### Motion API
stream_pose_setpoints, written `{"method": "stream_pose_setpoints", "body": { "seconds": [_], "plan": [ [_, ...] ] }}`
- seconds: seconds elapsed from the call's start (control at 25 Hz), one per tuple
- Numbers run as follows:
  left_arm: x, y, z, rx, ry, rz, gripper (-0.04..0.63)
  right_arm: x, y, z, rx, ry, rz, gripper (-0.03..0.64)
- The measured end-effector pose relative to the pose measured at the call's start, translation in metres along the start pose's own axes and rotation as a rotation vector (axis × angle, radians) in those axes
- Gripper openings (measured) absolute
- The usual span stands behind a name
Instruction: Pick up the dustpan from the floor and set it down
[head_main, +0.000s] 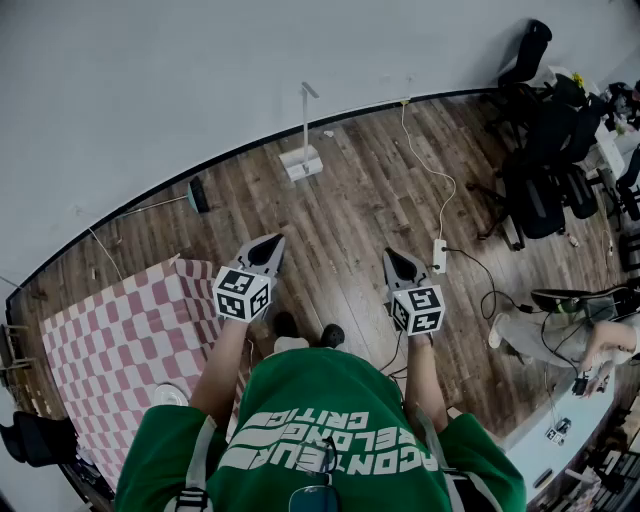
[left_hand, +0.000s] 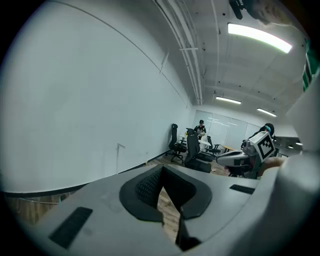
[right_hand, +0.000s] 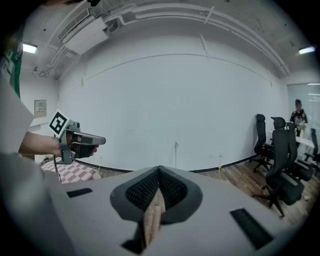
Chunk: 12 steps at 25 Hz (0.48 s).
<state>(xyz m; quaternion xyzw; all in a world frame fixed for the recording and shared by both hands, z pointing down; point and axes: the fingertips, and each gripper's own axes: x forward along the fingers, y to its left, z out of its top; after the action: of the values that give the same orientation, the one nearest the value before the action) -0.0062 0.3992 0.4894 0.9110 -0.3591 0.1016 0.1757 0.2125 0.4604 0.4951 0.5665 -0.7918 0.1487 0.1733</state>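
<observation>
Approach step. The left hand-held gripper (head_main: 268, 247) and right hand-held gripper (head_main: 399, 262) are both closed and empty. The dustpan (head_main: 301, 162) stands on the floor (head_main: 370, 200) by the wall (head_main: 200, 80), well ahead. The next move probably calls for advancing, then opening the jaws at its upright handle (head_main: 305, 118).

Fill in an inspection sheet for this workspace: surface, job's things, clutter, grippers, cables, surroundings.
Surface: wooden floor.
Job's things: dustpan stands by the wall, handle upright, untouched.
Clutter: dark thing by the wall, unclear what.
Grippers: left gripper and right gripper both shut, empty.
Cables: white cable runs from the wall to a power strip.
Surroundings: checked table at left, office chairs at right.
</observation>
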Motion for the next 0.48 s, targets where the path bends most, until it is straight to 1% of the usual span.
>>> {"method": "stream_pose_setpoints", "body": {
  "seconds": [0.36,0.48],
  "plan": [
    [-0.012,-0.001,-0.003,-0.004,0.004,0.002,-0.005,-0.008,0.008,-0.008,0.025,0.002,-0.009,0.008],
    [-0.016,0.002,-0.006,-0.008,0.008,-0.001,-0.005,-0.007,0.009,-0.007,0.052,-0.014,-0.032,0.008]
  ]
}}
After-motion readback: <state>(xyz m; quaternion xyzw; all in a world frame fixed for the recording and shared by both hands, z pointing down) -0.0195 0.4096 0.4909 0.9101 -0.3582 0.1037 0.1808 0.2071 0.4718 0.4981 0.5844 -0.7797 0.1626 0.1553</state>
